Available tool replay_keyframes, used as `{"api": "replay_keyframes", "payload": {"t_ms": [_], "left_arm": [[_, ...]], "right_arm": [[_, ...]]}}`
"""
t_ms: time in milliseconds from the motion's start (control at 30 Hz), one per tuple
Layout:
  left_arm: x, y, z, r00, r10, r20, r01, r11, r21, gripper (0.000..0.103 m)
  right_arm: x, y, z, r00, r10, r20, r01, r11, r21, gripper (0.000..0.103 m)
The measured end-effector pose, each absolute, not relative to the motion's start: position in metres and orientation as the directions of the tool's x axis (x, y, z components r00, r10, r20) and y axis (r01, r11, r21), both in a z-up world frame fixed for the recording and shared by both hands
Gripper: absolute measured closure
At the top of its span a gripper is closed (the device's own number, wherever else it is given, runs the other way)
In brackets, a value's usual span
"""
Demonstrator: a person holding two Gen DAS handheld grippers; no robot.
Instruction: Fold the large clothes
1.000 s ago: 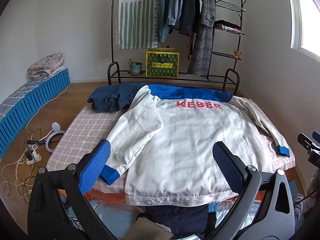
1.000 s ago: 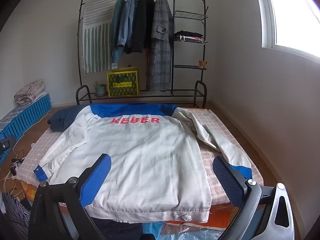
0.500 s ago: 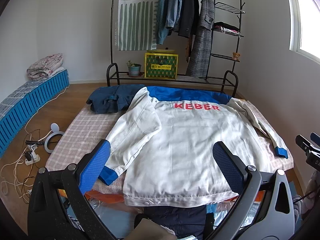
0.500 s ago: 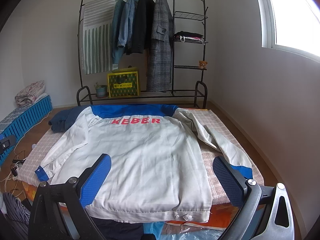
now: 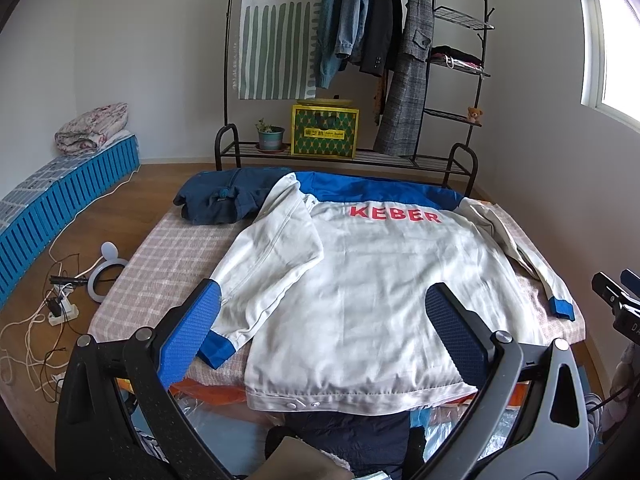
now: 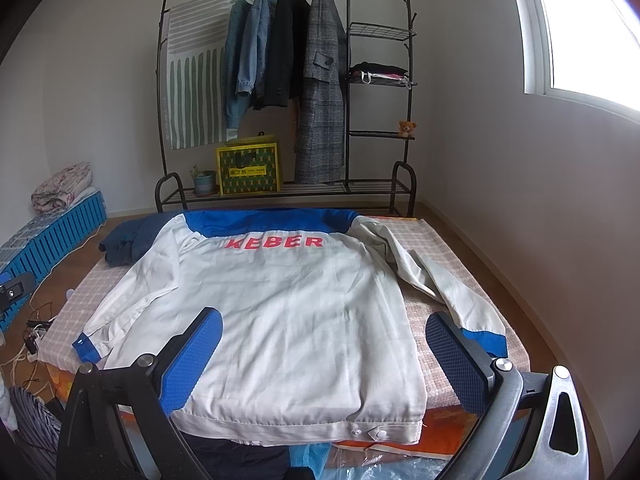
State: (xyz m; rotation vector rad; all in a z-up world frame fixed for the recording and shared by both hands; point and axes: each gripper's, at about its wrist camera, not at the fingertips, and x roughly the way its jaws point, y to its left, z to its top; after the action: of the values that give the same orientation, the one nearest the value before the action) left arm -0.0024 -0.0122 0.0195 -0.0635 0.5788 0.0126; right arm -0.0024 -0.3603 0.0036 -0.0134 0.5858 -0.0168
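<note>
On bed, jacket (image 5: pixel 360 304) unmoved, both claws unchanged, spread.

A home bedroom: a low bed (image 5: pixel 168 256) on wood floor, a clothes rack (image 6: pixel 288 80) of hanging coats against the wall, a window (image 6: pixel 592 28), folded bedding (image 5: pixel 92 128).

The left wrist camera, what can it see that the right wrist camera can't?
Only the left wrist view shows the white ring light on the floor and the right tool's edge. Only the right wrist view shows the striped cloth at bottom left. Both show the white KEBER jacket spread on the bed, the dark blue garment, and the clothes rack.
</note>
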Motion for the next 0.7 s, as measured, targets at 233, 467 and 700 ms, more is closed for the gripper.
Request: {"api": "replay_keyframes", "payload": {"t_ms": [233,467,700], "left_arm": [[-0.0013,-0.0110,0.0204,0.839,-0.005,-0.545,-0.031,0.998,-0.058,0.000],[-0.0009,-0.0108,0.0216,0.840,-0.005,-0.542,-0.032,0.998,-0.059,0.000],[-0.0018,-0.0105,0.0207,0.841,-0.007,-0.541,-0.032,0.998,-0.062,0.000]], "right_arm": [[-0.0024,-0.3603,0.0049,0.833,-0.018,-0.553,0.012,1.000,-0.015,0.000],[-0.0031,-0.3594,0.0062,0.833,-0.018,-0.554,0.012,1.000,-0.015,0.000],[-0.0032,-0.3594,0.0049,0.833,-0.018,-0.553,0.012,1.000,-0.014,0.000]]}}
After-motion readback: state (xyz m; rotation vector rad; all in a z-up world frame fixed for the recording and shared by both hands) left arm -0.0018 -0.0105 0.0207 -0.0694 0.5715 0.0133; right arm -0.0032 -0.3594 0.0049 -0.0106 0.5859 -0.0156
